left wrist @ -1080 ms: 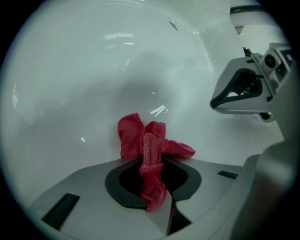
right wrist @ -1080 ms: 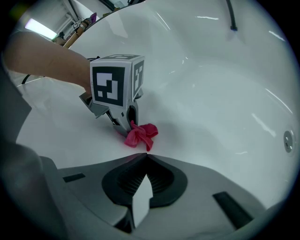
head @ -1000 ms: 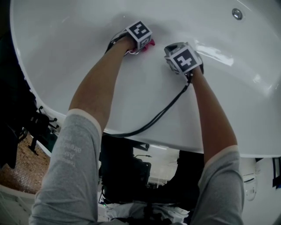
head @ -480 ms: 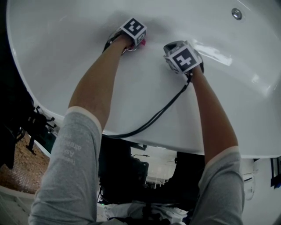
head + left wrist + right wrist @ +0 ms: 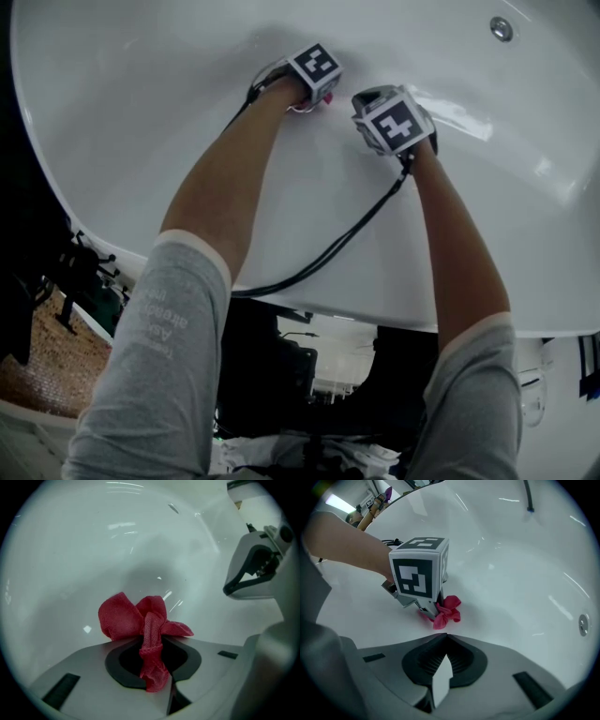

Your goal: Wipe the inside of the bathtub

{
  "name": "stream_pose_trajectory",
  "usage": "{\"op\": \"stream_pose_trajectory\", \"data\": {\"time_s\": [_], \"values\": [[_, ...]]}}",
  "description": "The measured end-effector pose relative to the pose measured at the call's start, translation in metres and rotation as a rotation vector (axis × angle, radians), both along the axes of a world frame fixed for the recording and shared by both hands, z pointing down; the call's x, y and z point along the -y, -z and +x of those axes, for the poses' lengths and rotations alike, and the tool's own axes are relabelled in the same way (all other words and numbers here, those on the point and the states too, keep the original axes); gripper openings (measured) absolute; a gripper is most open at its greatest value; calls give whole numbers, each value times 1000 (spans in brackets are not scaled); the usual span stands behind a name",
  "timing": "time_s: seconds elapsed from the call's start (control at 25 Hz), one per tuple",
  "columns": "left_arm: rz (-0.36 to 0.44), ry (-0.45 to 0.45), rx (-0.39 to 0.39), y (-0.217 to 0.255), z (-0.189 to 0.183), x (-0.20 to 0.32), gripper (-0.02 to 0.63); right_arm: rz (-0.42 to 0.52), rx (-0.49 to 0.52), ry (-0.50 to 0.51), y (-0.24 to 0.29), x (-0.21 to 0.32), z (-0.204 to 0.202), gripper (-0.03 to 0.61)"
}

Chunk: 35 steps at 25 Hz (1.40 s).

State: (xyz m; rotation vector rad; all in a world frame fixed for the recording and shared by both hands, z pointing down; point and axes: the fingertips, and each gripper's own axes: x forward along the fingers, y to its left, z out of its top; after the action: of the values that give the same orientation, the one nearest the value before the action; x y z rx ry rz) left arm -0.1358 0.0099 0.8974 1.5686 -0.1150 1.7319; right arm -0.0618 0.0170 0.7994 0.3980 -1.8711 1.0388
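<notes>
The white bathtub (image 5: 141, 112) fills the head view, and both of my arms reach down into it. My left gripper (image 5: 315, 97) is shut on a crumpled red cloth (image 5: 126, 618) whose bunched end presses against the tub's inner wall (image 5: 140, 545). In the right gripper view the cloth (image 5: 447, 611) sticks out under the left gripper (image 5: 433, 613). My right gripper (image 5: 446, 637) hovers just to the right of the left one, jaws shut with their tips together and nothing gripped. Its marker cube (image 5: 394, 124) sits close beside the left cube (image 5: 317, 66).
A round metal fitting (image 5: 502, 28) is set in the tub wall at the far right, also seen in the right gripper view (image 5: 582, 624). A black cable (image 5: 347, 234) runs from the right gripper over the tub rim. Dark equipment stands on the floor outside the tub.
My left gripper swept left with the cloth, then back right, and is now closer to the right gripper. The right gripper has stayed in place.
</notes>
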Motion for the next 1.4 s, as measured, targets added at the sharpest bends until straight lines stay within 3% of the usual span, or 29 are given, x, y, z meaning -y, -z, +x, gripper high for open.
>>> {"op": "stream_pose_trajectory", "data": {"time_s": [0.24,0.36,0.52,0.76,0.92,1.2,1.4], "values": [[104,52,116,1,-74,35,78,-1,13,-8,1,-2,-6,9],[151,103,152,3,-93,46,78,3,9,-8,-1,-2,-5,9],[175,98,169,7,-79,42,78,6,2,-15,-3,1,-3,9],[206,56,54,11,-32,26,78,4,-4,-37,-2,3,-3,9],[232,47,13,10,-36,27,78,18,-26,-22,-4,3,2,9],[353,119,109,11,-75,65,78,6,-25,-48,-7,-3,1,9],[417,298,161,12,-79,71,78,6,-33,-58,-11,-3,4,9]]}}
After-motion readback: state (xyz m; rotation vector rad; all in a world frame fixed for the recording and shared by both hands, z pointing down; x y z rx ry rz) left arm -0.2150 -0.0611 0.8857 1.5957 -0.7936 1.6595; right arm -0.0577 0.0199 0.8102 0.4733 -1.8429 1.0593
